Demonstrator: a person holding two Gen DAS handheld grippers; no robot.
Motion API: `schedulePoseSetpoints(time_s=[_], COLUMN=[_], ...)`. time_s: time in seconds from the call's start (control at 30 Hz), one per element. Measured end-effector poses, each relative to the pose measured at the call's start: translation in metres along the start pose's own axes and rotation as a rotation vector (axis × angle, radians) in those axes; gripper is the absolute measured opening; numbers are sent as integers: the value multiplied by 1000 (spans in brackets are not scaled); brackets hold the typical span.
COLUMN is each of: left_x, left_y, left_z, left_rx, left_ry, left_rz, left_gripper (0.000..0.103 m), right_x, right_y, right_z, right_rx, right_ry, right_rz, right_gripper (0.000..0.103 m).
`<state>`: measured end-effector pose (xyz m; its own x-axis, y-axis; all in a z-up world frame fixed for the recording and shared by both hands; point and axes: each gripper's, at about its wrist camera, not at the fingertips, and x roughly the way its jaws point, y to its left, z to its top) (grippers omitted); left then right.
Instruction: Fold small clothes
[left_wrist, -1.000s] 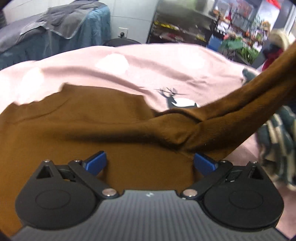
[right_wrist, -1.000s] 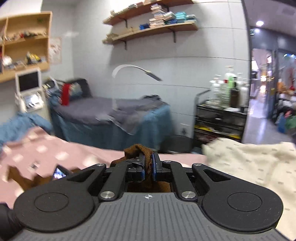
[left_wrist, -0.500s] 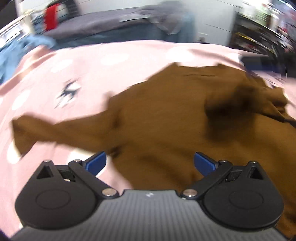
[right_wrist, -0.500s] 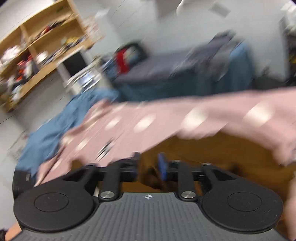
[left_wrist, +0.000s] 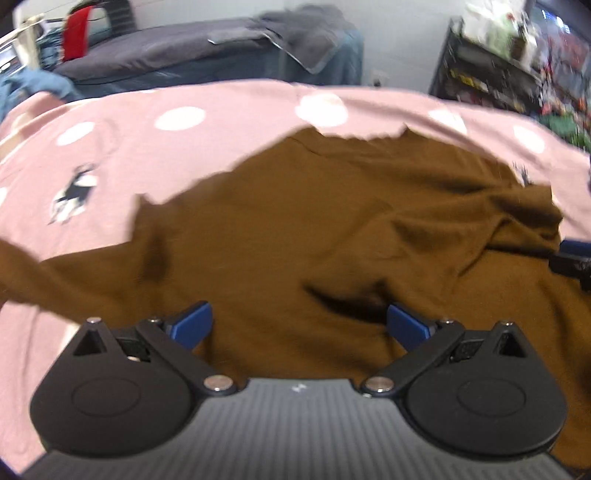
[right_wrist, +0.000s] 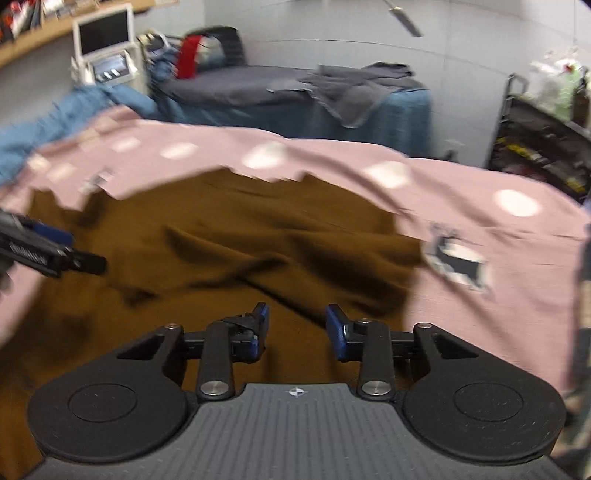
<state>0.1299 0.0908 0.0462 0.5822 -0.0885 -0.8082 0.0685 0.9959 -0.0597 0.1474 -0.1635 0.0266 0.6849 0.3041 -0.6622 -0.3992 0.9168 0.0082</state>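
Brown knit garment (left_wrist: 314, 229), soft and rumpled, lies spread on a pink bedsheet printed with white dots and dark deer (left_wrist: 110, 147), which covers the surface under it. Left claw (left_wrist: 299, 323) hovers over the garment's near edge with its blue-tipped jaws wide apart, holding nothing. Right claw (right_wrist: 295, 328) hovers over the same garment toward its right half, jaws parted and empty; brown cloth shows through the gap. One sleeve stretches away to the garment's left, and thick folds bunch along its right side, near a printed deer. Beyond the garment stands a grey-and-blue covered bed (right_wrist: 295, 92). Judging from this, the garment has just been laid out and folding proper has not begun. Next move likely calls for smoothing the bunched folds, then pinching a sleeve or side edge to fold inward.
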Motion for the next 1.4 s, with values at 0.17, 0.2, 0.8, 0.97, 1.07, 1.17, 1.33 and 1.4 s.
schedulePoseSetpoints(time_s=[0.17, 0.2, 0.8, 0.97, 1.07, 1.17, 1.33, 1.4], left_x=[19, 19, -9, 8, 31, 33, 35, 40], left_y=[-34, -38, -41, -22, -26, -32, -65, -77], left_z=[-4, -5, -12, 3, 9, 19, 26, 25], left_rx=[98, 94, 98, 55, 99, 61, 118, 146], left_ry=[26, 24, -25, -117, -67, -94, -119, -112], left_rz=[69, 60, 3, 31, -8, -74, -157, -137], left_gripper=[102, 102, 100, 95, 78, 56, 56, 55], right_x=[12, 17, -11, -30, -34, -34, -25, -26], right_y=[1, 4, -66, -58, -50, -43, -42, -41], right_z=[-9, -9, -42, -43, -48, -53, -61, -62], right_rx=[-142, -172, -81, -5, -2, -4, 22, 25], right_ry=[-18, -19, -18, -96, -90, -73, -46, -47], right_rz=[-87, -73, -215, -193, -159, -142, -127, -124], right_gripper=[62, 62, 33, 49, 56, 56, 57, 57])
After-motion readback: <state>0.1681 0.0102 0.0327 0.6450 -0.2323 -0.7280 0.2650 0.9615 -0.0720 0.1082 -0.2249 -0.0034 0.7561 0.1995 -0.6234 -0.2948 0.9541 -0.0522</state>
